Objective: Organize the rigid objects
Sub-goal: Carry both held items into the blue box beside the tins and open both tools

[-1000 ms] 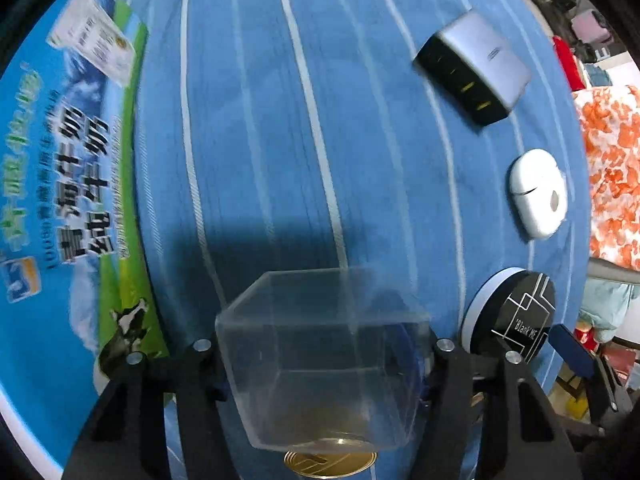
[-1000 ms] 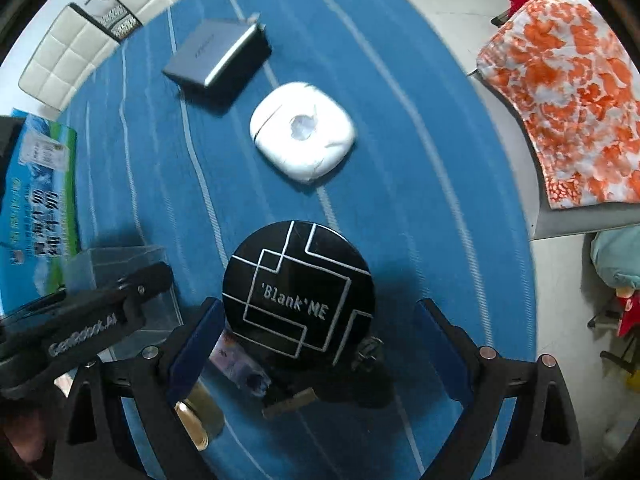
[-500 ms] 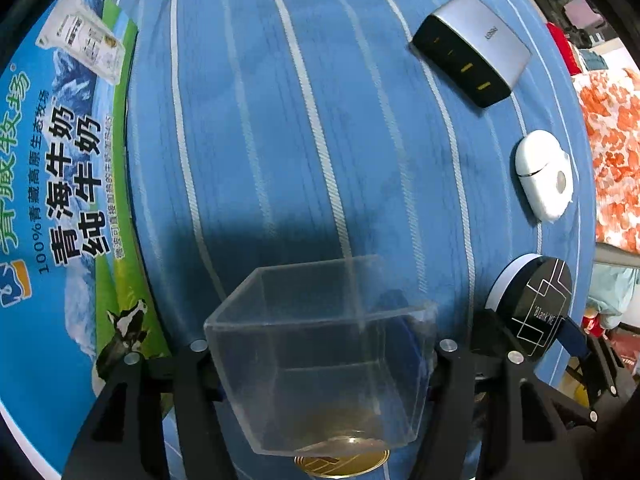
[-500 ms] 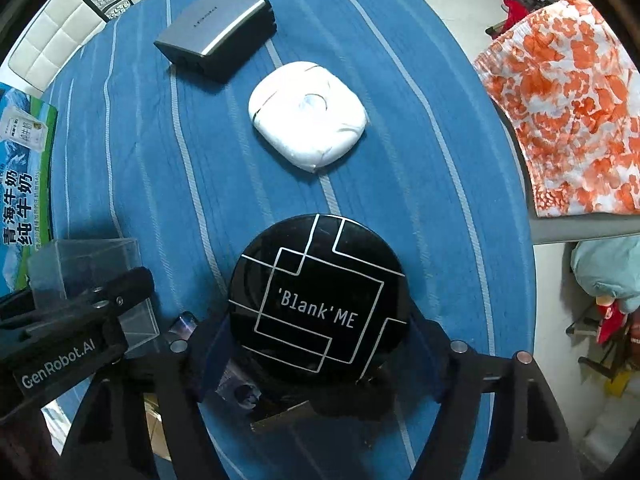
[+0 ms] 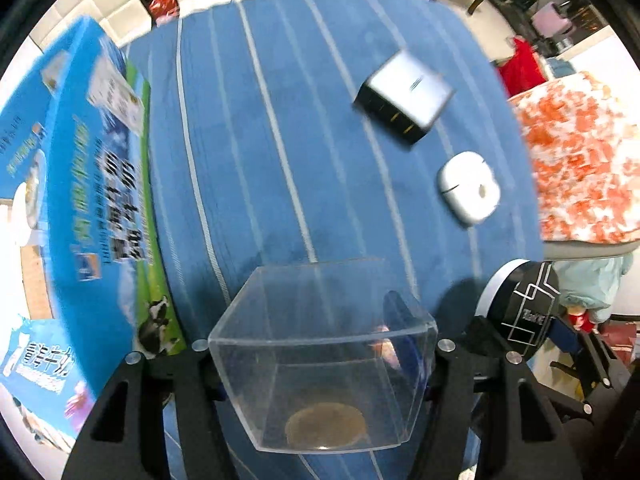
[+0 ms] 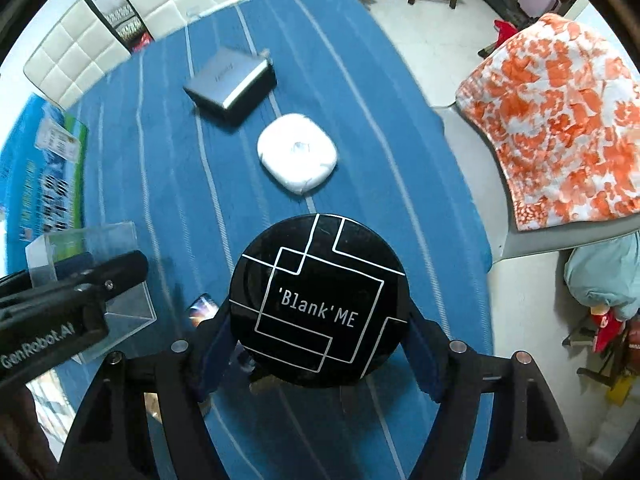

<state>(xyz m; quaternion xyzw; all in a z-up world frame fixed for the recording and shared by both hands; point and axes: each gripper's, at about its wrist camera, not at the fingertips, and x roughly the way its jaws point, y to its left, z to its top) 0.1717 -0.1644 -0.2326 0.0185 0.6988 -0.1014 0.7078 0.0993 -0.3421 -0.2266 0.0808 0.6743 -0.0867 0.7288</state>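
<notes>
Up comes the black round tin (image 6: 318, 300), clenched in our right gripper (image 6: 320, 356) and off the blue striped tabletop (image 5: 280, 140) near its right edge. Our left gripper (image 5: 322, 354) grasps the clear box (image 5: 324, 368), raised too. White case (image 6: 297, 158) and grey charger (image 6: 230, 80) wait mid-table. Tin goes in next, we reckon.

Clear square box (image 5: 324, 356), open top, clamped between left tongs (image 5: 322, 354). Black round 'Blank'ME compact (image 6: 318, 300) gripped by right tongs (image 6: 320, 344). White rounded case (image 6: 297, 153) and grey charger (image 6: 230, 82) flat mid-tabletop (image 6: 360, 92), near each other.
</notes>
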